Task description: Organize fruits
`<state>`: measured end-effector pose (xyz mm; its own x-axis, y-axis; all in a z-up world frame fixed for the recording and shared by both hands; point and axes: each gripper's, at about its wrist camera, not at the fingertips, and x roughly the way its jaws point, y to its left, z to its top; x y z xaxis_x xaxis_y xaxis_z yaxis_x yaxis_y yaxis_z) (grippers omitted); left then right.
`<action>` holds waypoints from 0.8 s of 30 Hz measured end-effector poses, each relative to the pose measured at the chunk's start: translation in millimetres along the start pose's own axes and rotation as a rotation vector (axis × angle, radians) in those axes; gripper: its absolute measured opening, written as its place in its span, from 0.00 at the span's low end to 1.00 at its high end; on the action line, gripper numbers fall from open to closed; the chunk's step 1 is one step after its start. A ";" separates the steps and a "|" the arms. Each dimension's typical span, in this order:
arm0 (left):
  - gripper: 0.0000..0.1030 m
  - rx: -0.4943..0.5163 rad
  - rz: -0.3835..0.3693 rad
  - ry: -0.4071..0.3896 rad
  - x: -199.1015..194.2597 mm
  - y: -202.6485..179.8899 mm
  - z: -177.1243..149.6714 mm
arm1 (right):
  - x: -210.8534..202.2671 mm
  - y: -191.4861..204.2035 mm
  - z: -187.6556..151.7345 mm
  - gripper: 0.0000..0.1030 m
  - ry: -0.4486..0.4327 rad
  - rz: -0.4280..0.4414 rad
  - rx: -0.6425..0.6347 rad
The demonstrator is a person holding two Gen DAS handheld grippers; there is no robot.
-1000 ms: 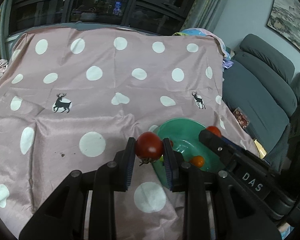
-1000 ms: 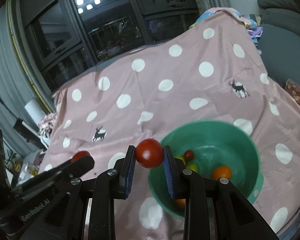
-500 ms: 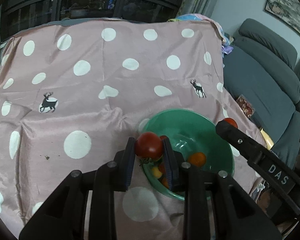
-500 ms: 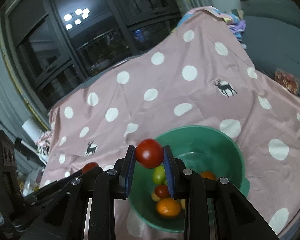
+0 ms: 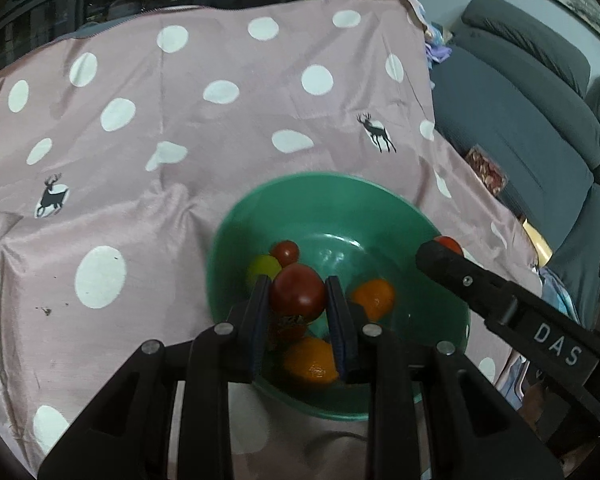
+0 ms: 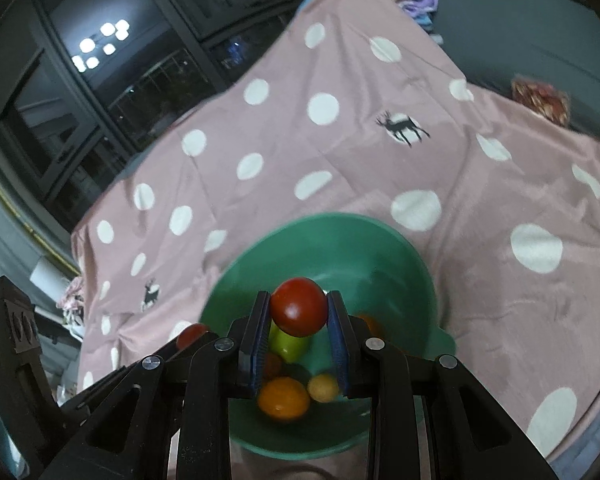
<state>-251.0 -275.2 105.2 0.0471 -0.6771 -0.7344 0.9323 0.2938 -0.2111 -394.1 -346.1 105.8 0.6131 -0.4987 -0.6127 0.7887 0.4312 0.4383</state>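
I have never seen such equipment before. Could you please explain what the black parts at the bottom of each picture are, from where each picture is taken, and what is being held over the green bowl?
There is no robot here. A person holds a two-finger gripper in each hand, and a fisheye camera on each gripper looks forward along its black fingers. One picture comes from the left gripper, the other from the right gripper. Each is shut on a red tomato: the left tomato and the right tomato. Both hang above the green bowl, which stands on a pink dotted cloth and holds small red, orange, yellow and green fruits. A grey sofa stands beside the covered surface.
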 end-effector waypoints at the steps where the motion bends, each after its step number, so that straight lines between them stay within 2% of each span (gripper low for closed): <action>1: 0.26 0.004 -0.004 0.011 4.2 -1.9 -0.8 | 2.0 -2.2 -0.3 0.29 0.012 -0.005 0.008; 9: 0.27 0.013 0.009 0.062 24.7 -7.4 -5.5 | 16.8 -12.8 -3.8 0.29 0.082 -0.050 0.017; 24: 0.26 0.000 0.010 0.099 39.3 -10.5 -11.5 | 26.7 -20.5 -6.1 0.29 0.123 -0.066 0.022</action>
<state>-263.0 -297.1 71.2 0.0207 -0.6039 -0.7968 0.9321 0.3000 -0.2031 -394.2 -363.7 76.4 0.5506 -0.4291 -0.7160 0.8288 0.3830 0.4078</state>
